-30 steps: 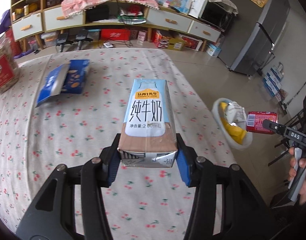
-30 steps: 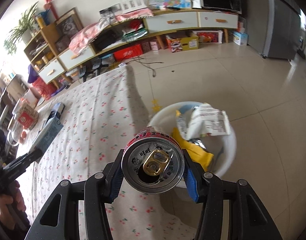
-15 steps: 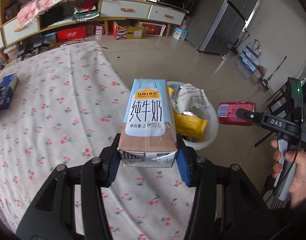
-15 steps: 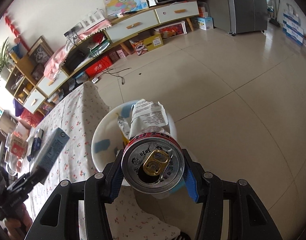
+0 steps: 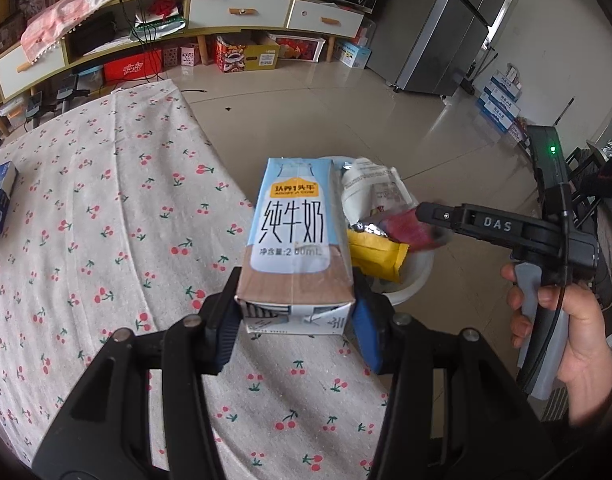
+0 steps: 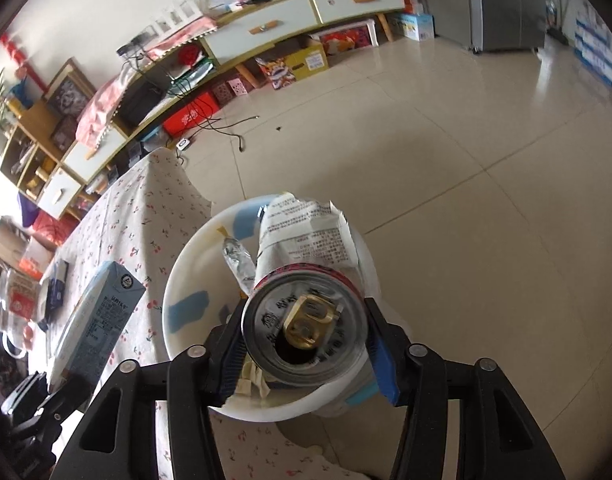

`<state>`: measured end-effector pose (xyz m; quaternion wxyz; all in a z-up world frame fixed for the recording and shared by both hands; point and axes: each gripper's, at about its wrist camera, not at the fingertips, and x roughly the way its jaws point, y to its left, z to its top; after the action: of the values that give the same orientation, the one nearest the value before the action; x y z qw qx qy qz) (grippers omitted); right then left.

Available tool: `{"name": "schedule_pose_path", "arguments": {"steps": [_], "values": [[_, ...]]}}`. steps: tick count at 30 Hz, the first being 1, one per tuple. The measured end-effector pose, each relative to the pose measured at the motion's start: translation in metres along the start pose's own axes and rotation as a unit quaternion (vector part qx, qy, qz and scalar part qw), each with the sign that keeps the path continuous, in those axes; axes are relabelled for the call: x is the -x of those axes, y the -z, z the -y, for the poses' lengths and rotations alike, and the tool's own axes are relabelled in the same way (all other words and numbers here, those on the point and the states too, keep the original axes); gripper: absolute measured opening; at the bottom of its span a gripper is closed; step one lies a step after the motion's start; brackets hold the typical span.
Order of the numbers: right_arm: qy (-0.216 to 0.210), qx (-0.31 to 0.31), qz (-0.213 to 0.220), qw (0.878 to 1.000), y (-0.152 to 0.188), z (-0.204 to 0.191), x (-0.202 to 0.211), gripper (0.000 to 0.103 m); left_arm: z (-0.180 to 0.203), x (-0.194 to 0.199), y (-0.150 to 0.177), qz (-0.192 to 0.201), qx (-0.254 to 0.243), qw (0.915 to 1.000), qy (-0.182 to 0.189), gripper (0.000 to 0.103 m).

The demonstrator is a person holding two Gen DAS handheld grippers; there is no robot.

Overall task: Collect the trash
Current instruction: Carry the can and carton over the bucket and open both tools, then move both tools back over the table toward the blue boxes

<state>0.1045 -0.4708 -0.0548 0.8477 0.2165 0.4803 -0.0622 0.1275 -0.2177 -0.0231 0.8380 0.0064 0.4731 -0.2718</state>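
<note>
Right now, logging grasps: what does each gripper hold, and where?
Left gripper holds the milk carton by its bottom end's sides; right gripper has the can, blurred, between its fingers near the top rim.

Surfaces: printed carton, bright metal, glossy plastic, matt cloth

At frame centre the milk carton [image 5: 294, 240] is smooth printed card with folded seams; the can [image 6: 306, 324] shows bare shiny metal and a gold tab; the white bin [image 6: 186, 280] looks like glossy plastic holding crinkled printed paper [image 6: 306, 236]; the cherry-print tablecloth [image 5: 106, 208] at left is matt fabric; the floor tiles [image 6: 465, 160] at upper right gleam.
</note>
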Motion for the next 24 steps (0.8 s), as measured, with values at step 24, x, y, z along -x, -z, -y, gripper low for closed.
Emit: {"name": "schedule_pose_path", "arguments": {"steps": [24], "values": [[0.017, -0.038, 0.048, 0.998, 0.015, 0.034, 0.069, 0.071, 0.025, -0.037, -0.020, -0.001, -0.024, 0.9997, 0.011, 0.080]]}}
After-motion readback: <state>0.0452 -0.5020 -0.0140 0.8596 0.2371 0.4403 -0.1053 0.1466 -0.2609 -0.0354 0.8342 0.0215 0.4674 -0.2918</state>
